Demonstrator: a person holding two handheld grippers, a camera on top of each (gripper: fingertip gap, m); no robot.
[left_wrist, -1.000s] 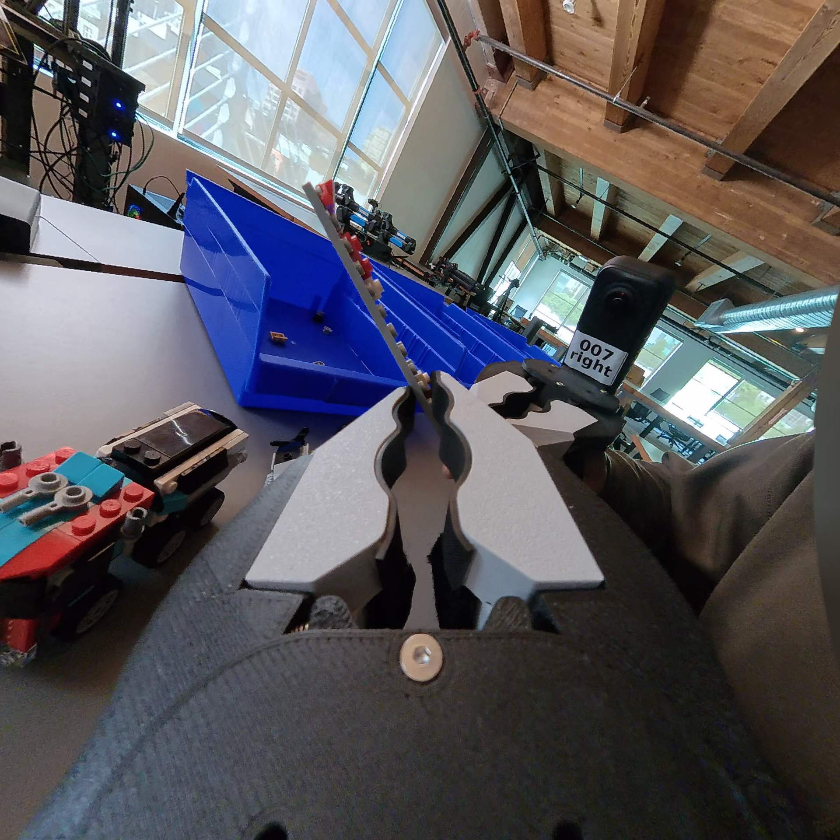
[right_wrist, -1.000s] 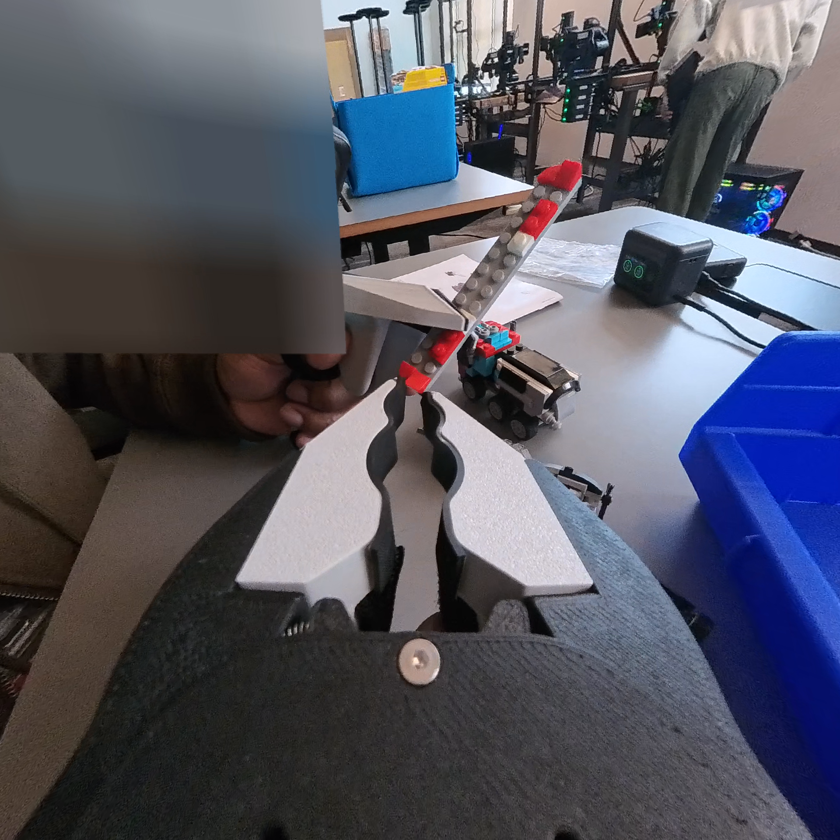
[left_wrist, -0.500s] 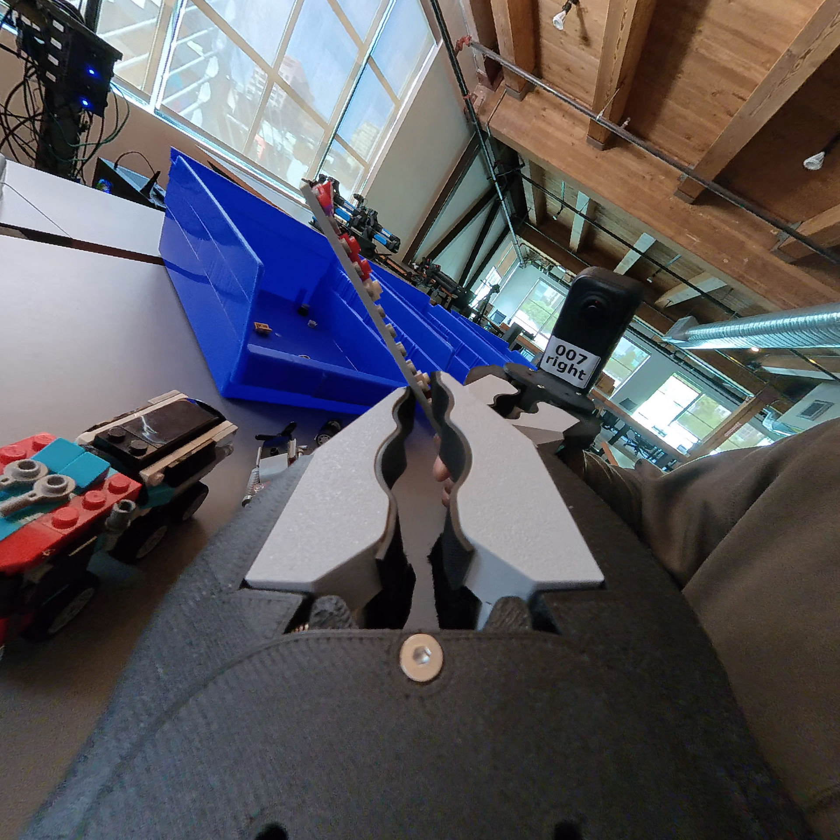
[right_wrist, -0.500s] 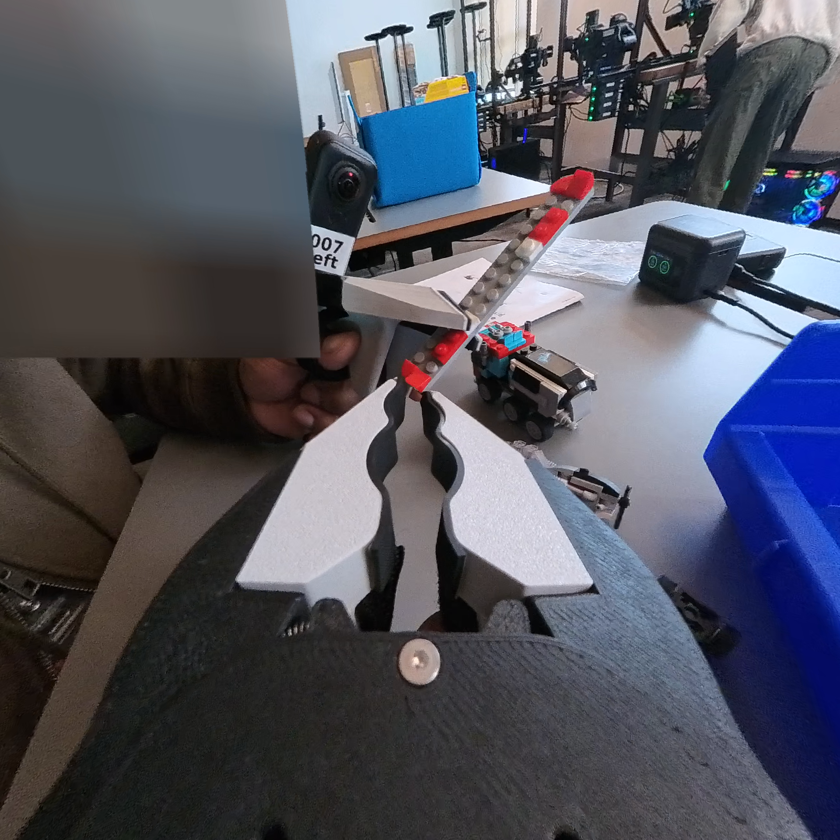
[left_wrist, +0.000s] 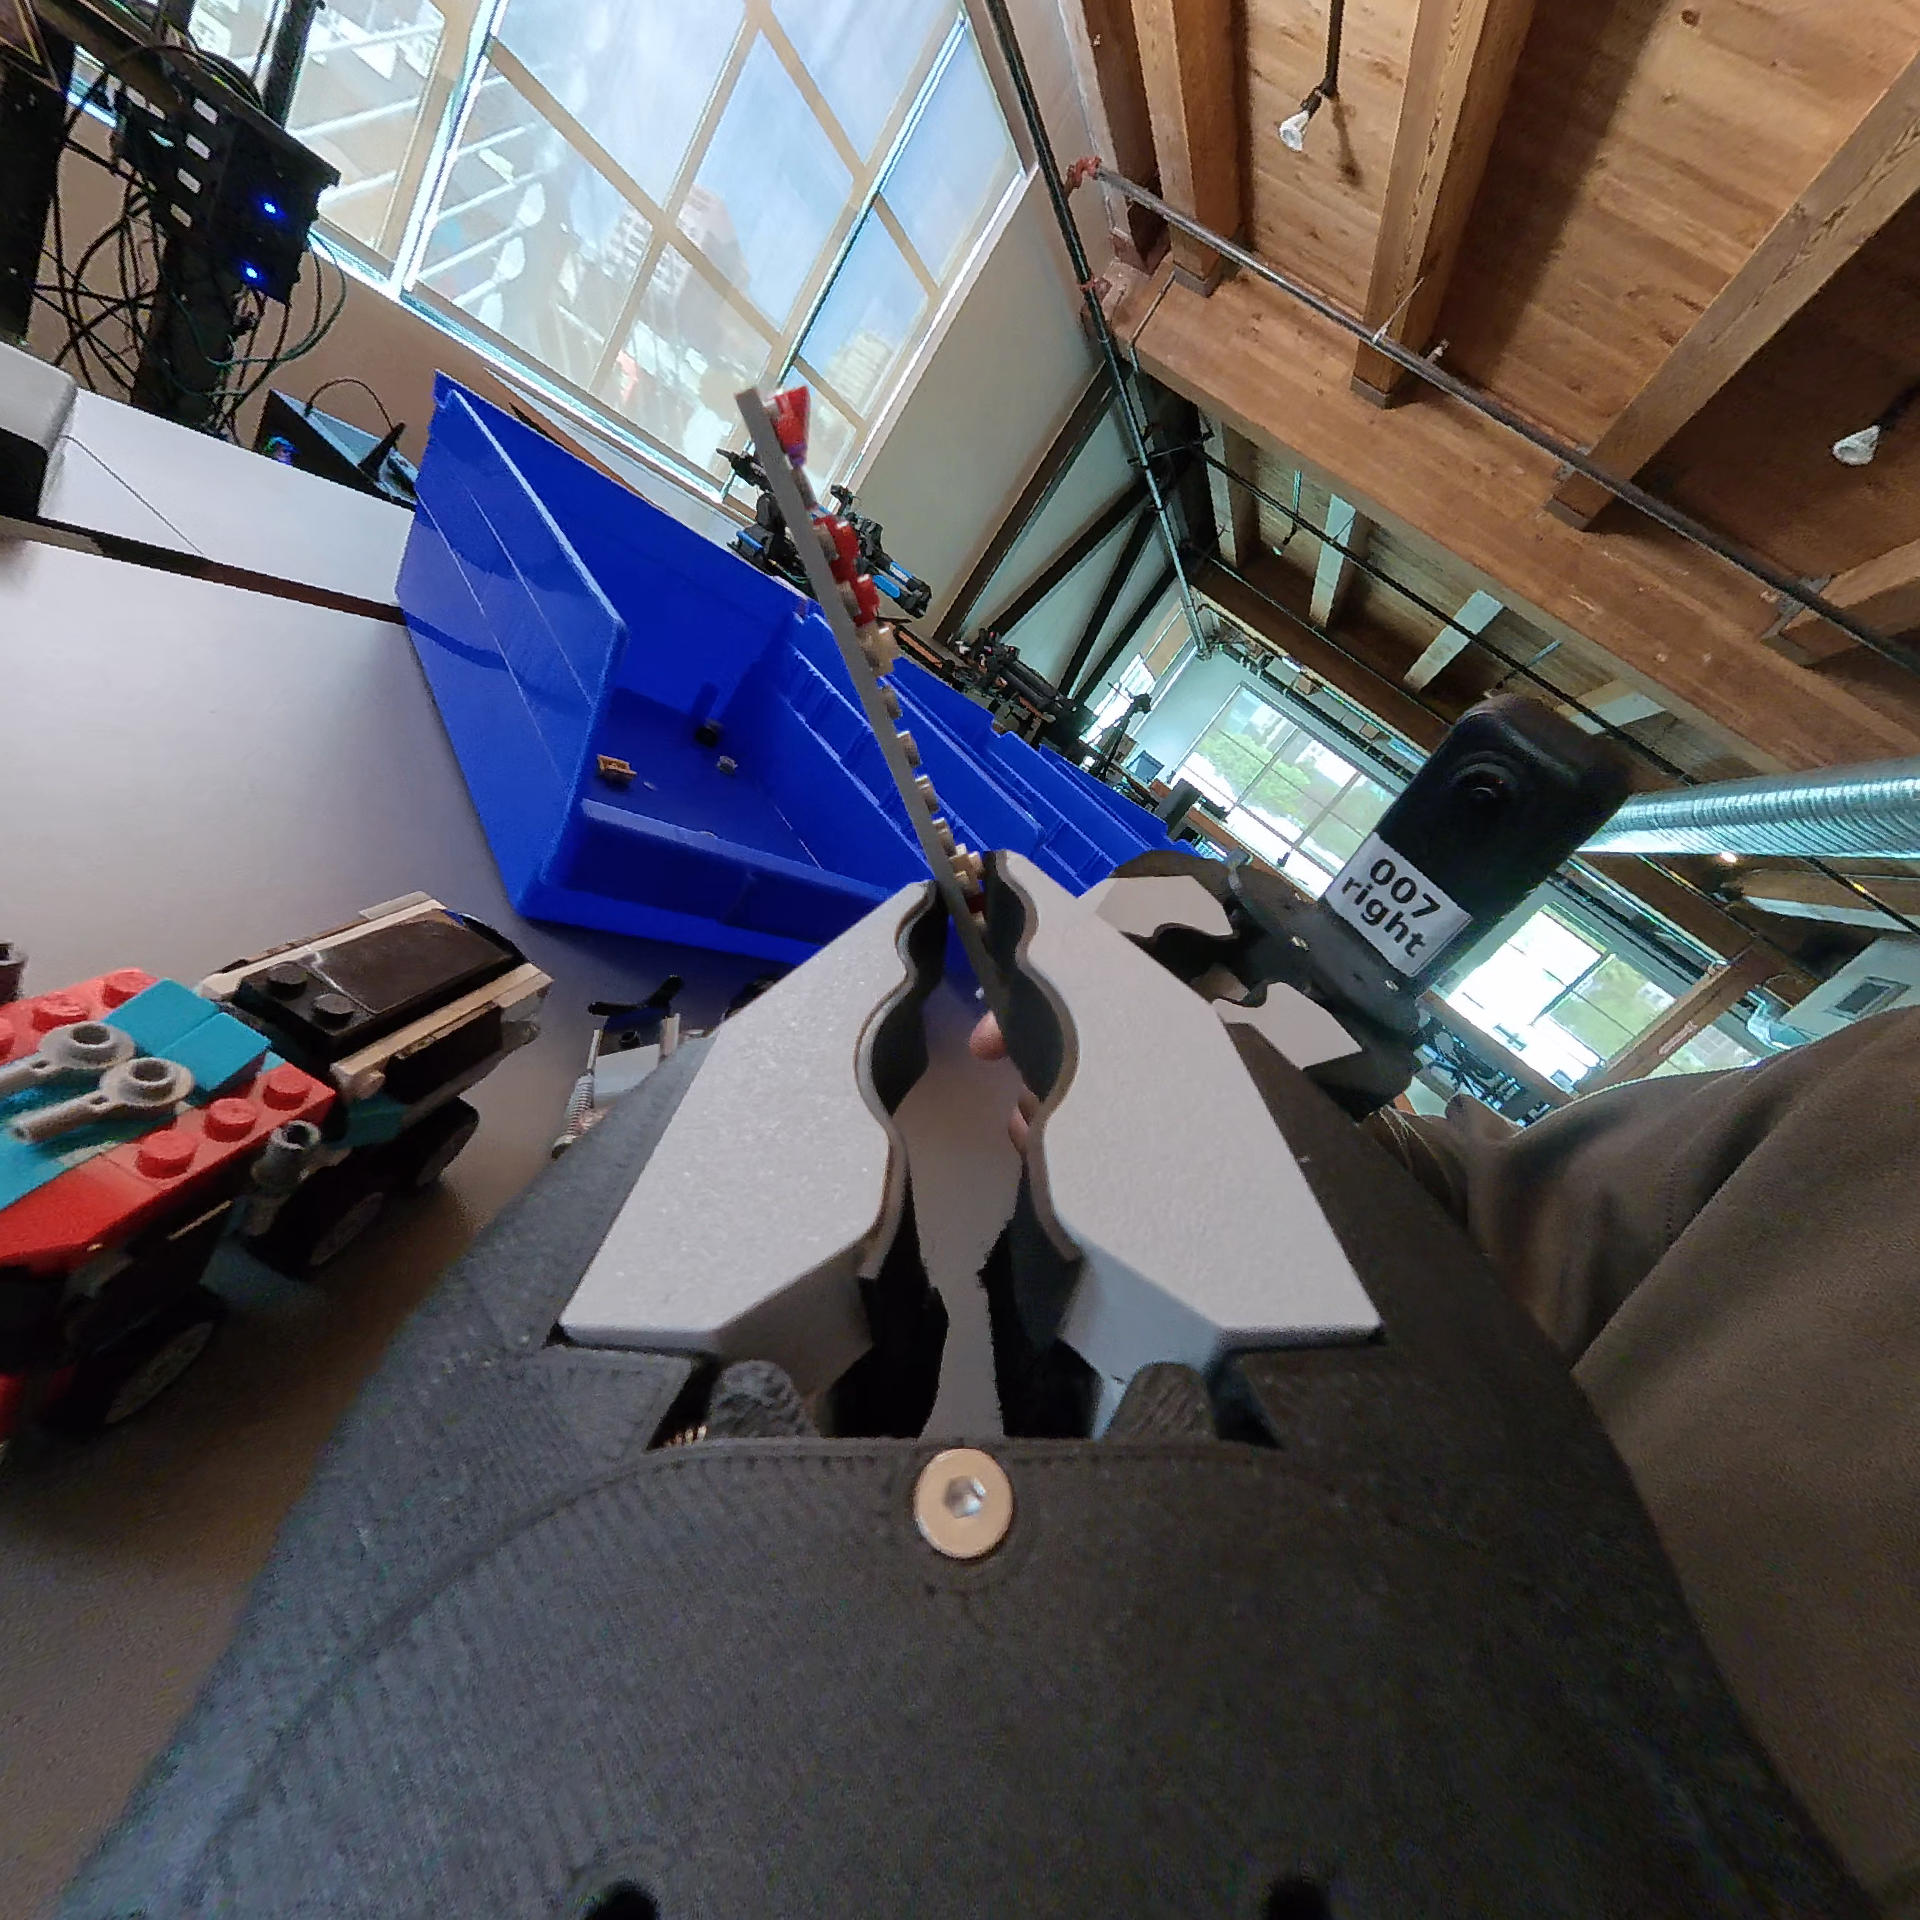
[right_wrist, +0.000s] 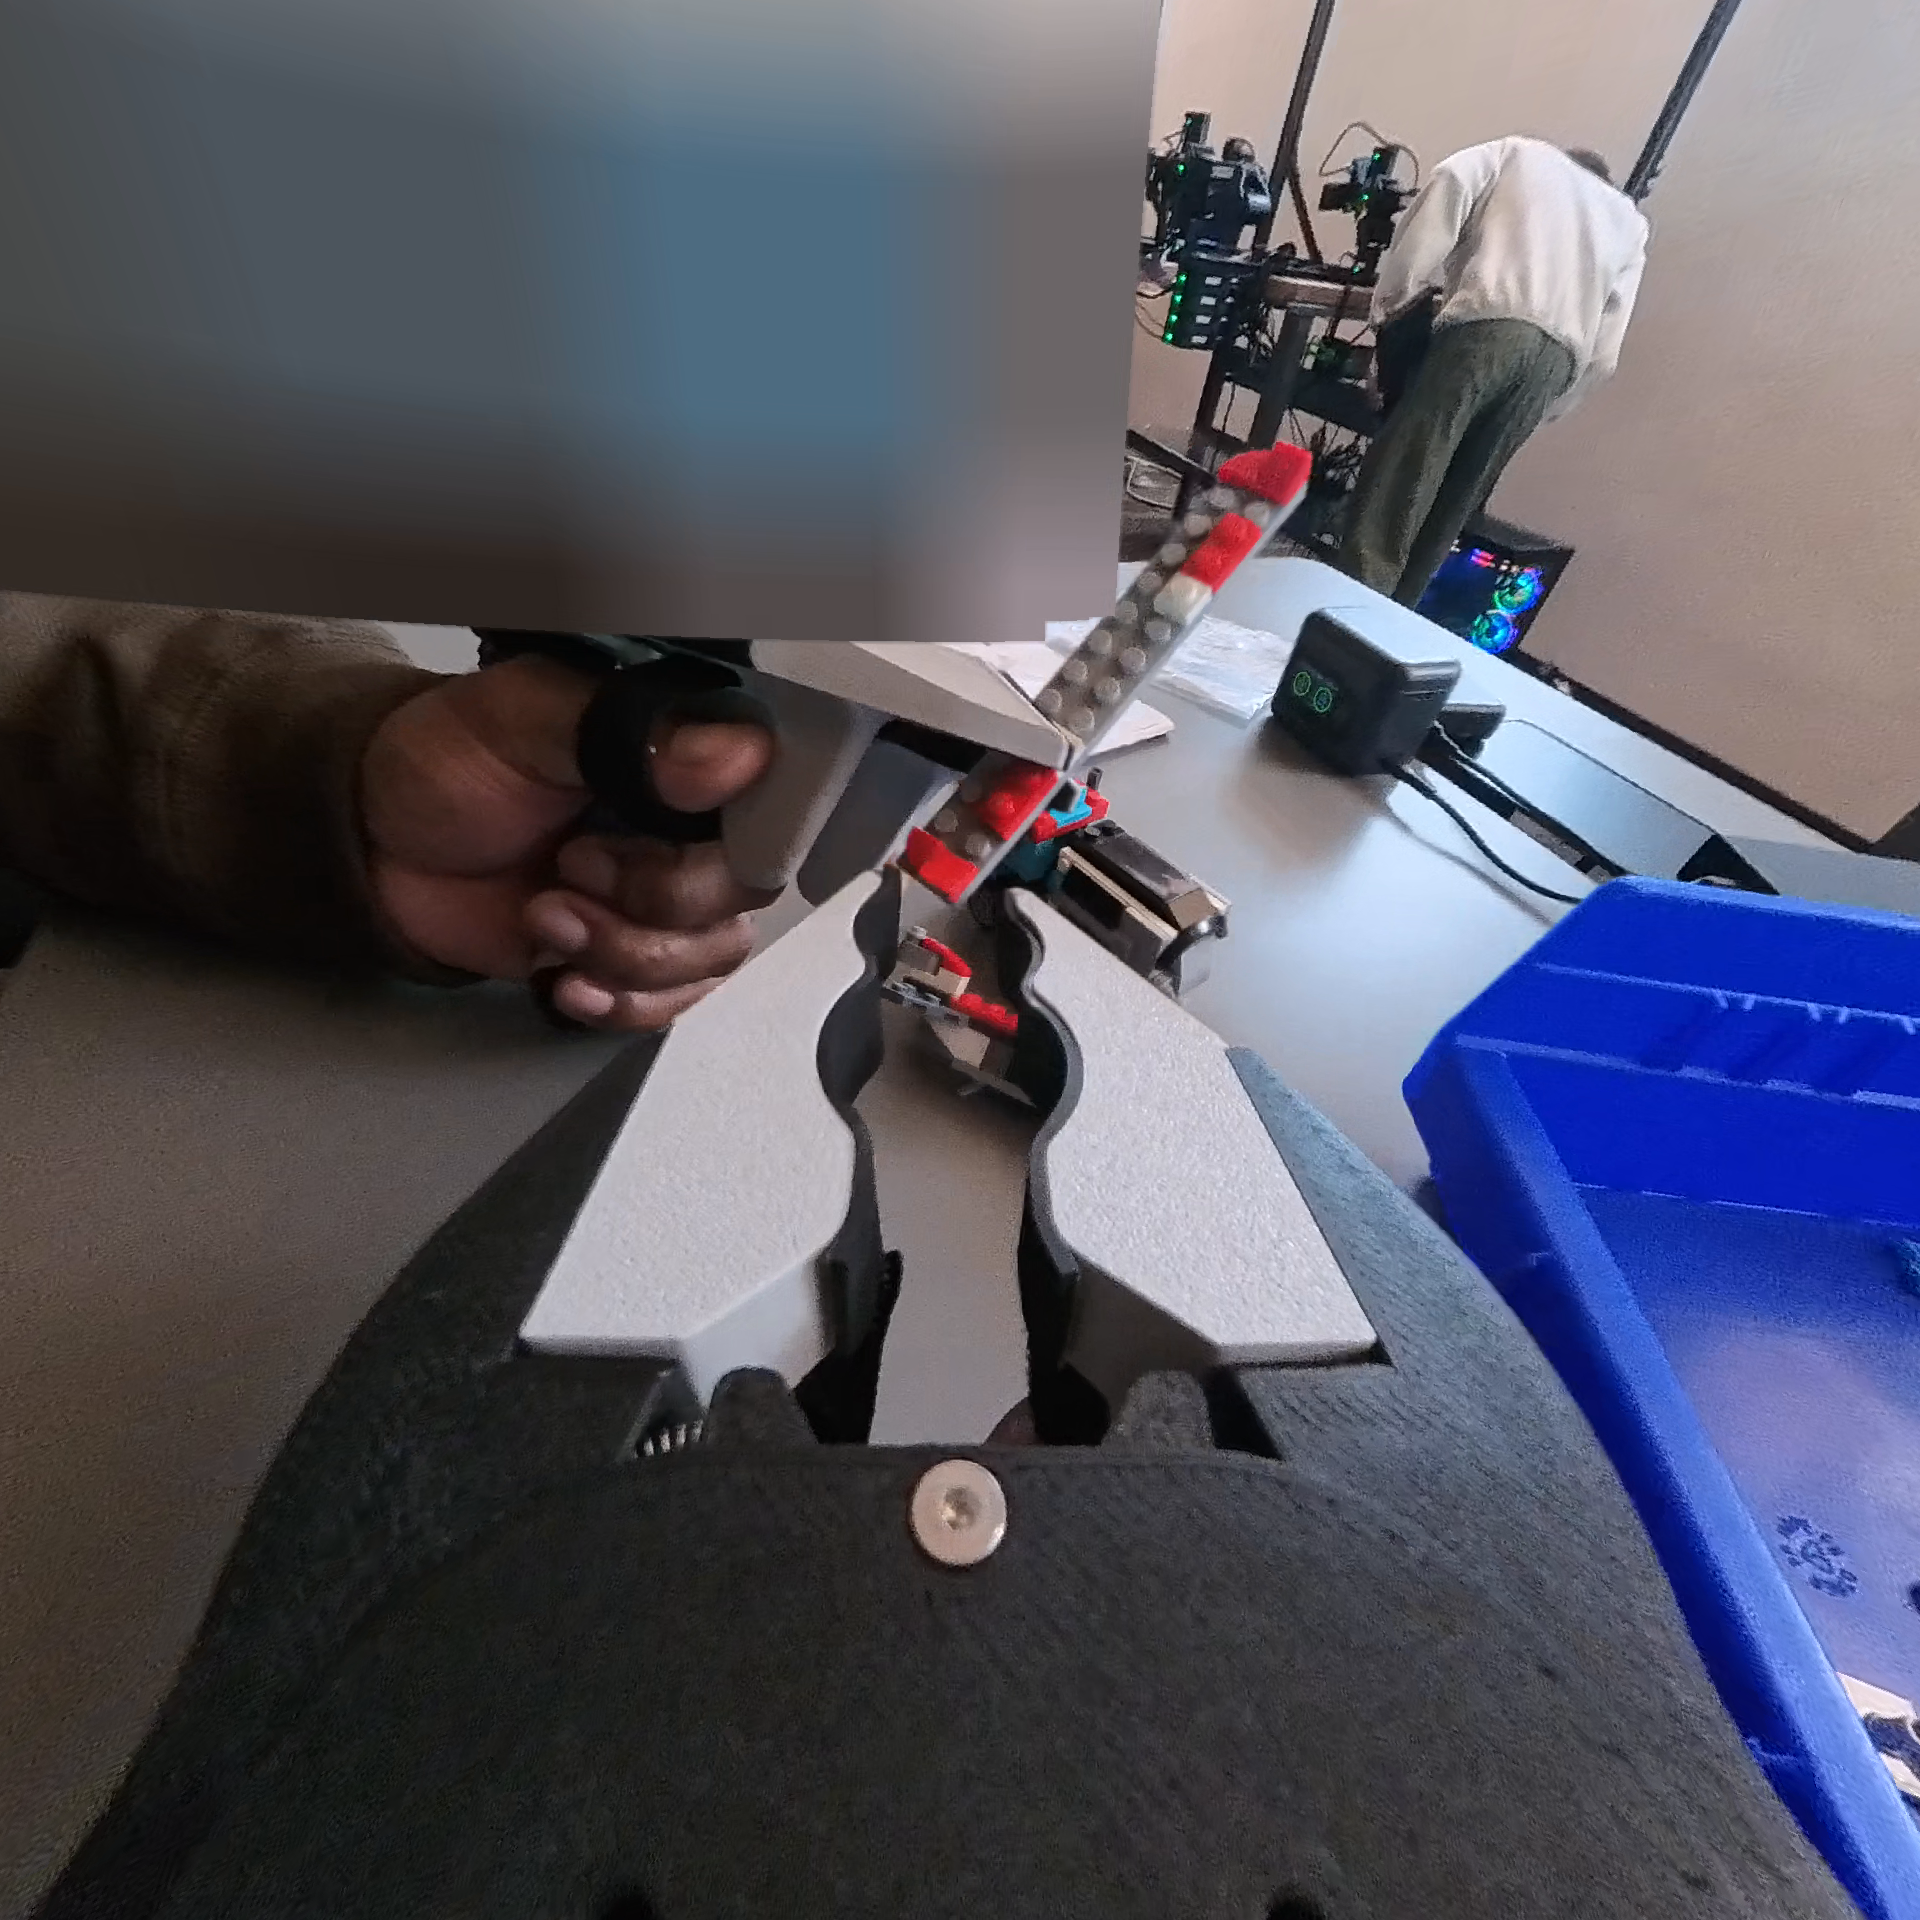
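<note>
Above the bench (right_wrist: 1351, 935), the left gripper (left_wrist: 961, 883) pinches a long grey studded plate (right_wrist: 1122, 644) with red pieces near its lower end. The right gripper (right_wrist: 940, 914) stands open just below the plate's lower tip, clamping nothing; small loose brick pieces (right_wrist: 951, 997) show between its fingers, lying on the bench beneath. The plate's long axis slopes steeply, upper end high and pointing away from the person, over the blue bin (left_wrist: 582, 727). Held so near one end, the plate could pivot or slip in the pinch, and a knock from the right gripper could snap red pieces off beside the toy truck (left_wrist: 208, 1091).
</note>
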